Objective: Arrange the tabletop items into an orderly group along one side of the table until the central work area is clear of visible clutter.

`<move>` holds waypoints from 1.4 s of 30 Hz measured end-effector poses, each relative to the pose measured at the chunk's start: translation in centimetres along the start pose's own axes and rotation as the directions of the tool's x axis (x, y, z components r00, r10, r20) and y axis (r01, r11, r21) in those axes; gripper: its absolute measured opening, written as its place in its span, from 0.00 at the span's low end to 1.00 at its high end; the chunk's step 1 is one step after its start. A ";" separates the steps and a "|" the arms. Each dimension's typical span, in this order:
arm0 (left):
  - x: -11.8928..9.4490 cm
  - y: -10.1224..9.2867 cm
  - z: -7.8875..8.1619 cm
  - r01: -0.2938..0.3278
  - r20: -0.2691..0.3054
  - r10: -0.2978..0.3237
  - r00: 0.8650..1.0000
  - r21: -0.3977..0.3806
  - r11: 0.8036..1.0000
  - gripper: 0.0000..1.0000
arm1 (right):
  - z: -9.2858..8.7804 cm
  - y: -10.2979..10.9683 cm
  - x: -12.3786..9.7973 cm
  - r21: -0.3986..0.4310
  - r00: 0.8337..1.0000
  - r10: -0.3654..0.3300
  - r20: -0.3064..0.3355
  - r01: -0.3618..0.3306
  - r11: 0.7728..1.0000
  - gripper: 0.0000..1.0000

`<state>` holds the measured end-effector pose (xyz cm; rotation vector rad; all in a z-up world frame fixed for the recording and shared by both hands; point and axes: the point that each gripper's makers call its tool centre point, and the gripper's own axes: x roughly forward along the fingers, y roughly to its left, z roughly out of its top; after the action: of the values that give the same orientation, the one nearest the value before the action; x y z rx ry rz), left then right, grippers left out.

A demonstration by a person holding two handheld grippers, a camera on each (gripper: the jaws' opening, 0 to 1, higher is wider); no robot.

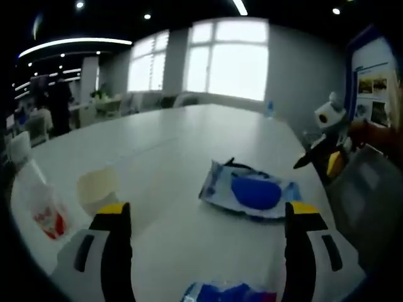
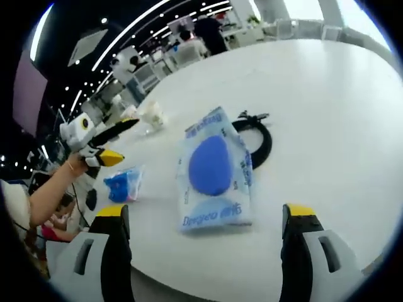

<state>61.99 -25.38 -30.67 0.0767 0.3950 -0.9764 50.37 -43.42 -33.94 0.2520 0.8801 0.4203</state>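
Observation:
A white packet with a blue oval (image 1: 249, 192) lies flat on the white table (image 1: 164, 141), a little ahead of my left gripper (image 1: 208, 212), which is open and holds nothing. A black coiled cable (image 1: 234, 165) peeks out behind the packet. A smaller blue packet (image 1: 230, 293) sits low between the jaws. My right gripper (image 2: 204, 214) is open too, with the same packet (image 2: 214, 170) just beyond its tips and the cable (image 2: 255, 138) touching the packet's far side. The small blue packet (image 2: 123, 184) lies to the left.
A pale small cup (image 1: 97, 187) and a clear bag with red print (image 1: 47, 211) stand near the table's left edge. The right gripper (image 1: 324, 148) enters from the right. A hand (image 2: 56, 182) holds the left gripper (image 2: 94, 141). Chairs and people stand behind.

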 end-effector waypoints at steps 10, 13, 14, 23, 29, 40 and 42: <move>3.1 -0.5 0.5 0.028 -0.005 -0.028 1.000 -0.004 1.000 0.91 | -2.2 0.1 0.5 0.071 0.997 -0.059 -0.039 0.062 0.996 0.99; 3.8 -0.3 0.7 0.031 -0.006 -0.031 1.000 -0.003 1.000 0.89 | -2.4 0.5 0.7 0.104 0.998 -0.060 -0.035 0.064 0.993 0.96; 4.2 -0.2 0.8 0.030 -0.006 -0.030 1.000 0.002 1.000 0.88 | -2.5 0.7 0.8 0.115 0.997 -0.061 -0.036 0.065 0.991 0.95; 6.8 -0.4 0.8 0.048 -0.043 -0.047 0.998 0.037 0.998 0.77 | -3.2 1.6 1.4 0.165 0.997 -0.056 -0.051 0.064 0.984 0.86; 8.5 -0.2 0.4 0.048 -0.065 -0.047 0.997 0.021 0.999 0.67 | -3.5 2.1 2.0 0.214 0.998 -0.038 -0.043 0.046 0.976 0.78; 10.8 1.1 -1.3 0.037 -0.161 -0.036 0.986 0.006 0.999 0.54 | -3.5 1.8 2.5 0.293 0.998 -0.056 -0.035 0.064 0.954 0.66; 11.1 1.0 -1.8 0.051 -0.177 -0.051 0.983 -0.007 0.999 0.50 | -3.6 1.7 2.6 0.305 0.997 -0.062 -0.036 0.070 0.950 0.65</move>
<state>67.78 -33.23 -36.42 0.1523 0.5645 -1.0231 48.53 -40.61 -37.29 0.5025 0.9763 0.2233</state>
